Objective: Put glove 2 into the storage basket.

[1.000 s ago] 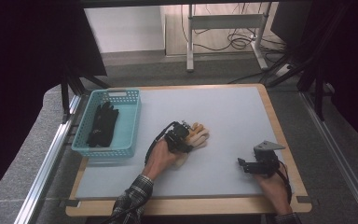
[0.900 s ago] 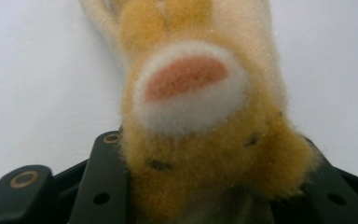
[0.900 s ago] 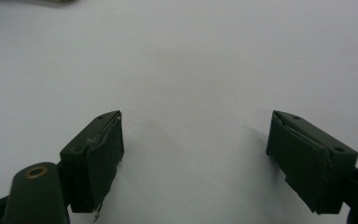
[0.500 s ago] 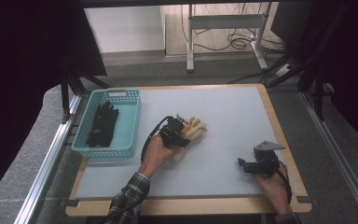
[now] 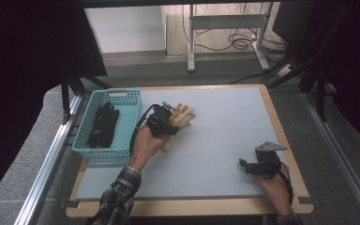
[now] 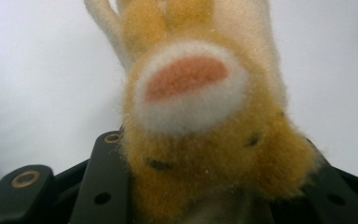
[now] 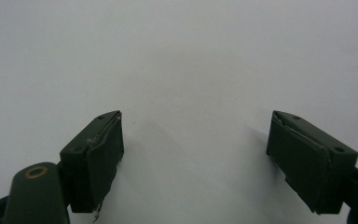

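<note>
The furry glove [image 6: 200, 135] is tan-orange with cream fingers, a pink pad ringed in white, and small dark spots. The basket [image 5: 130, 101] is turquoise, holding a black glove [image 5: 103, 125]. The counter [image 5: 225, 136] is pale grey with a light wood edge. The sleeve [image 5: 119, 197] is dark plaid.

I am working over a pale grey worktop [image 5: 225, 140] with a light wooden rim, standing on dark grey carpet [image 5: 23, 164]. Beyond it a white wall panel [image 5: 124, 28] is catching the light, and a grey metal-legged table frame [image 5: 225, 28] is standing over tangled black cables [image 5: 236, 43].
</note>
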Motion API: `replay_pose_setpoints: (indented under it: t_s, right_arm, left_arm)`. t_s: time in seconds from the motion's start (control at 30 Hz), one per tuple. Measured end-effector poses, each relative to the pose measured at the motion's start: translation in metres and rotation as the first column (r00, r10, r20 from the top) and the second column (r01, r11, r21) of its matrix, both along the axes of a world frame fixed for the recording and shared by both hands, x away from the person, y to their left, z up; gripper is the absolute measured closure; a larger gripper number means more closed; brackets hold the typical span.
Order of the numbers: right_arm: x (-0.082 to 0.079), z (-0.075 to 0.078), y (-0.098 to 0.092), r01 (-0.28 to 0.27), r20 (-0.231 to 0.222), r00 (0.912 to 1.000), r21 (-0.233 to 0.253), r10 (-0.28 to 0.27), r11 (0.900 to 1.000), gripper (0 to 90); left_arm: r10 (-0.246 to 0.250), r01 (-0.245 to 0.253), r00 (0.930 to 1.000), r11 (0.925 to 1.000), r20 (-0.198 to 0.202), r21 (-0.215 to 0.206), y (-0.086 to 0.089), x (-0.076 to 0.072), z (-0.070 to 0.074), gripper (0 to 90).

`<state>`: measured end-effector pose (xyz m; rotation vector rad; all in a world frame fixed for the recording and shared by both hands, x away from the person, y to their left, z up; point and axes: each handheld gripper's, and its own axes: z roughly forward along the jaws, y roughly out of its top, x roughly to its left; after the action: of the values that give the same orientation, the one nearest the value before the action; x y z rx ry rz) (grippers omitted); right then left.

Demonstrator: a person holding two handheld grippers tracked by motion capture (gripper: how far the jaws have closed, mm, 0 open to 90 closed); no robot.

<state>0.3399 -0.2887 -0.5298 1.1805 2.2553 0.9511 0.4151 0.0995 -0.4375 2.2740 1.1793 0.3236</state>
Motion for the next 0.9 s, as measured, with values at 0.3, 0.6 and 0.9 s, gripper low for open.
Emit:
replay_pose_setpoints:
  t_s: [0.3, 0.6, 0.9]
  right_arm:
    - [0.0, 0.0, 0.0, 0.0, 0.0, 1.0, 0.0, 0.0, 1.0, 18.1]
    - [0.0, 0.0, 0.0, 0.0, 0.001, 1.0, 0.0, 0.0, 1.0, 18.1]
    - [0.0, 0.0, 0.0, 0.0, 0.0, 1.0, 0.001, 0.0, 1.0, 18.1]
  left_arm:
    - [0.141, -0.141, 0.9897, 0.99, 0.025, 0.003, 0.049, 0.008, 0.028, 56.9]
    - [0.286, -0.286, 0.9575, 0.9583, 0.037, -0.013, 0.101, 0.011, 0.044, 56.4]
    - [0.412, -0.412, 0.9113, 0.9111, 0.003, 0.019, 0.147, 0.021, 0.031, 56.0]
